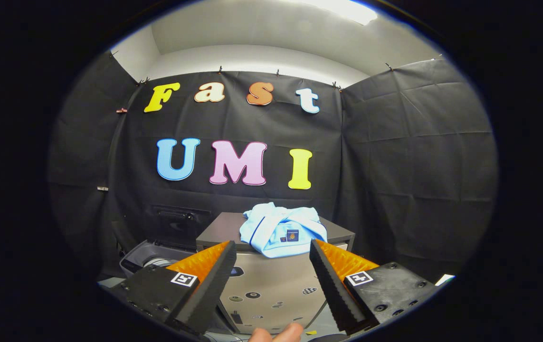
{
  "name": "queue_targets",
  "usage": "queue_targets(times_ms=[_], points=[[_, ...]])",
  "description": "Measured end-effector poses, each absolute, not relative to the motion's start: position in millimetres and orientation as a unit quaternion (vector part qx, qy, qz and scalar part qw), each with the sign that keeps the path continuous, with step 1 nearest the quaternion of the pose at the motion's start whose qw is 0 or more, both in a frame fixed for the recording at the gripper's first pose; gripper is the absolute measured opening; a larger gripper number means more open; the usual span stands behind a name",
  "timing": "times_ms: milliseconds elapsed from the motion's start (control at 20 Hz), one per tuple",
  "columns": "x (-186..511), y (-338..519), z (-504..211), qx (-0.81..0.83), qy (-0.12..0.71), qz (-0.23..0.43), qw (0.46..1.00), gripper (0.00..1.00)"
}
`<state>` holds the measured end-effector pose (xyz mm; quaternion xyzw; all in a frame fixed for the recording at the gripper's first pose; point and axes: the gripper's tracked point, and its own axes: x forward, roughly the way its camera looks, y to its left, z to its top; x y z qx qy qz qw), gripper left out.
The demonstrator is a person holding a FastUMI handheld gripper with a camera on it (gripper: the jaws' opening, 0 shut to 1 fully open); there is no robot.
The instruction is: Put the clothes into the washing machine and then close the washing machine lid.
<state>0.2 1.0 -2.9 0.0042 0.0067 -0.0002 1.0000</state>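
Dark cabinet top (223,228) beyond the fingers is carrying light-blue clothes (281,230); bundle is overhanging its front edge

The handheld two-finger gripper (272,243) has two long wedge-shaped fingers (214,280) that taper to narrow tips. Their inner faces are cut with fine saw-like ridges, and their upper faces carry a ribbed texture. The fingers stand wide apart with nothing pressed between them. Each finger sits on a chunky black plastic block (390,287) with angular edges and several small recessed screws (380,308). A square black-and-white printed marker (184,279) is stuck on top of the left block, and a matching one (359,278) on the right. Below the gripper, two bare fingertips of the person's hand (276,333) show.
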Motion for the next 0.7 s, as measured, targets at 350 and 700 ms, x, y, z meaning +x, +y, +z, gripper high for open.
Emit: queue_targets(times_ms=[350,700], points=[[7.6,0.6,3.2,0.008,0.006,-0.007,1.0,0.97],[35.3,-19.8,34.7,0.039,0.016,-0.05,0.998,0.98]])
